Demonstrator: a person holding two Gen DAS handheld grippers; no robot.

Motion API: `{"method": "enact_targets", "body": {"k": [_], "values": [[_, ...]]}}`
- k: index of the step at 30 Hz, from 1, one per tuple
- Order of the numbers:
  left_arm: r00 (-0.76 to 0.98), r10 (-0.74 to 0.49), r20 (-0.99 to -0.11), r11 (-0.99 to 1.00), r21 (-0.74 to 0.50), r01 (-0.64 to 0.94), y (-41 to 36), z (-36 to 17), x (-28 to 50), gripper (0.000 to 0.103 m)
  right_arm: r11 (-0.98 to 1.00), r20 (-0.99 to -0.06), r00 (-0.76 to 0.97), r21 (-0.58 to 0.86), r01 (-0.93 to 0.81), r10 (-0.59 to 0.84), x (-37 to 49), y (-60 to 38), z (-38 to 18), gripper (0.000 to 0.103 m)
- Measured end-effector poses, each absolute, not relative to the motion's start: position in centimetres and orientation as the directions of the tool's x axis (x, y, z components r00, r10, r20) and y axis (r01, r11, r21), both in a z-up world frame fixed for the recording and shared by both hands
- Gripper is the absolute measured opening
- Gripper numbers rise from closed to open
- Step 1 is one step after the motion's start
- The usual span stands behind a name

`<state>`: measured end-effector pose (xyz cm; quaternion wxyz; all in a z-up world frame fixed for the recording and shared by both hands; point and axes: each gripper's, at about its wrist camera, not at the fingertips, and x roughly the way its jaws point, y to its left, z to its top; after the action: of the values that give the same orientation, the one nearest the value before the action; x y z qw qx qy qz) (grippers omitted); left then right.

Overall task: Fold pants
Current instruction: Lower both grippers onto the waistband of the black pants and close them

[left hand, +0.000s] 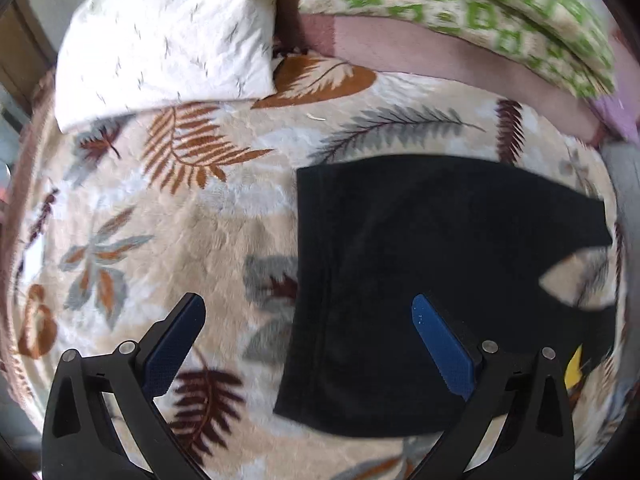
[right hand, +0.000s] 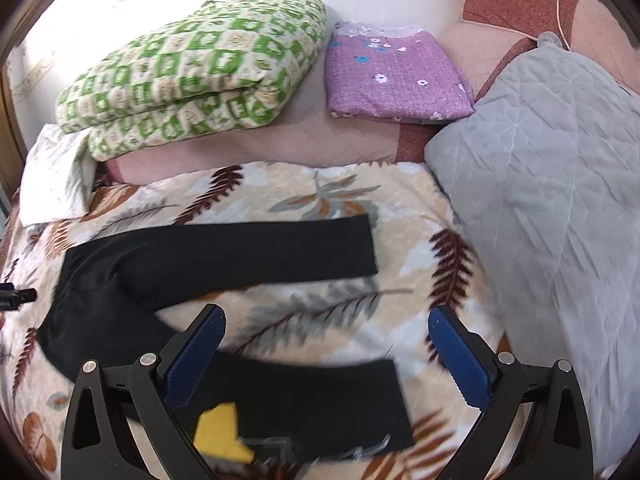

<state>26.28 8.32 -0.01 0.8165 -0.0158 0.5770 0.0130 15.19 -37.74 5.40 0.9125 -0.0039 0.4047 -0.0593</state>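
Black pants (right hand: 224, 256) lie flat on a leaf-patterned blanket (right hand: 328, 320), both legs spread apart and pointing right. In the left wrist view the waist end of the pants (left hand: 420, 264) fills the right half. My left gripper (left hand: 308, 312) hovers open above the waistband edge, holding nothing. My right gripper (right hand: 326, 328) is open above the gap between the two legs, over the near leg (right hand: 320, 396). A yellow tag (right hand: 222, 432) shows at the near leg's lower edge, and the tag (left hand: 574, 366) also peeks out in the left wrist view.
A green checked folded quilt (right hand: 192, 68), a purple flowered folded cloth (right hand: 396, 76) and a grey quilted pillow (right hand: 552, 184) lie at the back and right. A white pillow (left hand: 168, 44) sits at the back left. The left gripper's tip (right hand: 18, 296) shows at the left edge.
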Motion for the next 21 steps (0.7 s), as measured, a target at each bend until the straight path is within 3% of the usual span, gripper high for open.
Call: {"method": "enact_targets", "body": {"k": [8,21], "values": [[0.22,-0.176,-0.959,0.958,-0.219,-0.187,11.8,-4.5,32.7,0.103,0.988,-0.776,0.623,0.001,0.156,-0.098,21.2,-40.4,2.0,0.101],[0.194,-0.252,-0.948,0.959,-0.272,-0.083,9.5,-5.1,35.1,0.103,0.978,-0.817,0.577,0.123,0.169,0.003,27.8,-44.3,-0.3,0.101]]}}
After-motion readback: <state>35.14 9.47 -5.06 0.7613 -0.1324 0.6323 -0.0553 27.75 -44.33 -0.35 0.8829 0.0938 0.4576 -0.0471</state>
